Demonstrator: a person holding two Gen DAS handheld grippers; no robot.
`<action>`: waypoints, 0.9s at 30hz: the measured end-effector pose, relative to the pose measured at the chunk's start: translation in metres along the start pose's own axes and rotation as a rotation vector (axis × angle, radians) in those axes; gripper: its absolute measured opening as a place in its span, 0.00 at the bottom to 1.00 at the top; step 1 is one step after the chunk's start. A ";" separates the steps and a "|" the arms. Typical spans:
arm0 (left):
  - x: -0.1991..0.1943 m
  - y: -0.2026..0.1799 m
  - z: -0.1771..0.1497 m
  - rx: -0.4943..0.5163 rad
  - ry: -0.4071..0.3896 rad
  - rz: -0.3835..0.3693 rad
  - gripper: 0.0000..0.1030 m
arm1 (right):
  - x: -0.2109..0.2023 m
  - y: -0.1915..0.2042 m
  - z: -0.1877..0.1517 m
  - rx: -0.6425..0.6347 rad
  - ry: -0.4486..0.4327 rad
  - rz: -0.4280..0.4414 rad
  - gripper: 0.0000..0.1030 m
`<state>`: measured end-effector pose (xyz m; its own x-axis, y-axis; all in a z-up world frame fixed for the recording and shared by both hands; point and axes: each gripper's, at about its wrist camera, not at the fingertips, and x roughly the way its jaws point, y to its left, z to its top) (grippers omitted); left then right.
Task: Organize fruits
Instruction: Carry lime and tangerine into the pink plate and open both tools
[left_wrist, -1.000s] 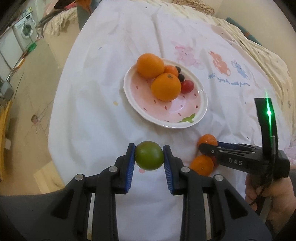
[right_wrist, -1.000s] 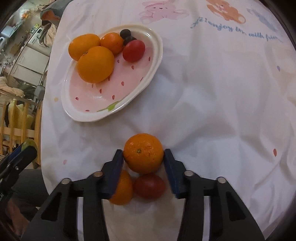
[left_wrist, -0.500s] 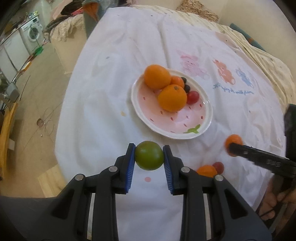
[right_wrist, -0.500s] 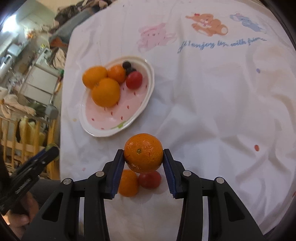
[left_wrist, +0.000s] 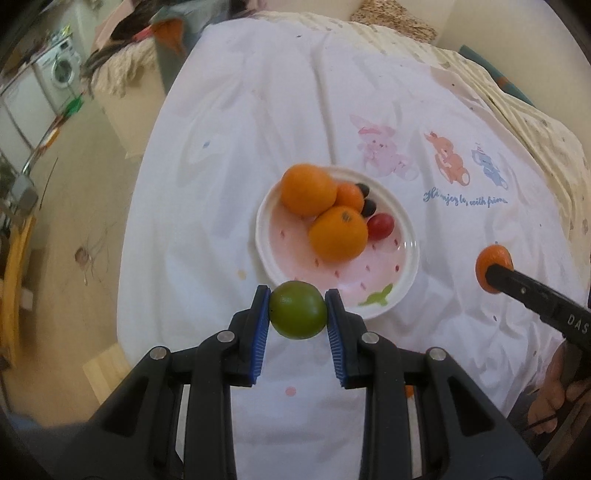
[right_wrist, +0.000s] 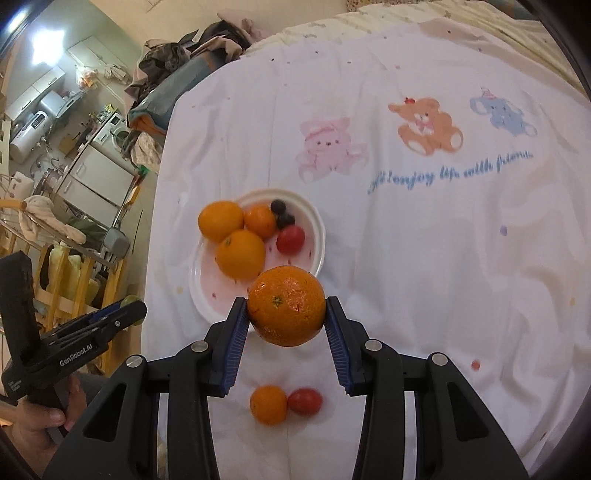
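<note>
Two printed marks are readable from my seat: "GenRobot.AI" on the side of my left gripper (right_wrist: 127, 314) in the right wrist view, and "DAS" on my right gripper's (right_wrist: 286, 306) body in the left wrist view. The white cartoon-animal bedsheet (right_wrist: 424, 258) carries blue script, roughly "enjoy life with friends".

Both tools angle steeply down over the sheet. A bare hand (right_wrist: 37, 424) grips the left handle.

Left gripper: blue pads (left_wrist: 260, 325) clamped on a round green lime (left_wrist: 297, 314), held just short of the pink-and-white ceramic plate (left_wrist: 373, 291).

Right gripper: clamped on a large dimpled orange (right_wrist: 286, 305), hanging over the plate's near rim.

On the plate: three oranges (right_wrist: 240, 254), two dark grapes (right_wrist: 282, 215), one red cherry tomato (right_wrist: 290, 239).

Beneath the right gripper, on the sheet: a small orange mandarin (right_wrist: 268, 404) touching a second red tomato (right_wrist: 305, 401).
</note>
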<state>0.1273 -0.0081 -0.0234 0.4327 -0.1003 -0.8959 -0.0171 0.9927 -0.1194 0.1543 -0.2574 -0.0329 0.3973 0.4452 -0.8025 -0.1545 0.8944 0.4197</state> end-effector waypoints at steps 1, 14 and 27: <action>0.002 -0.003 0.004 0.013 -0.002 0.005 0.25 | 0.003 0.000 0.004 -0.003 0.001 -0.002 0.42; 0.058 -0.021 0.017 0.026 0.078 -0.015 0.25 | 0.045 -0.009 0.043 -0.014 0.046 -0.007 0.42; 0.090 -0.031 0.012 0.018 0.167 -0.088 0.25 | 0.092 -0.004 0.061 -0.020 0.126 0.060 0.42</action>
<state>0.1774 -0.0473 -0.0955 0.2765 -0.1946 -0.9411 0.0305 0.9806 -0.1938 0.2467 -0.2230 -0.0830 0.2702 0.4983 -0.8238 -0.1929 0.8663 0.4608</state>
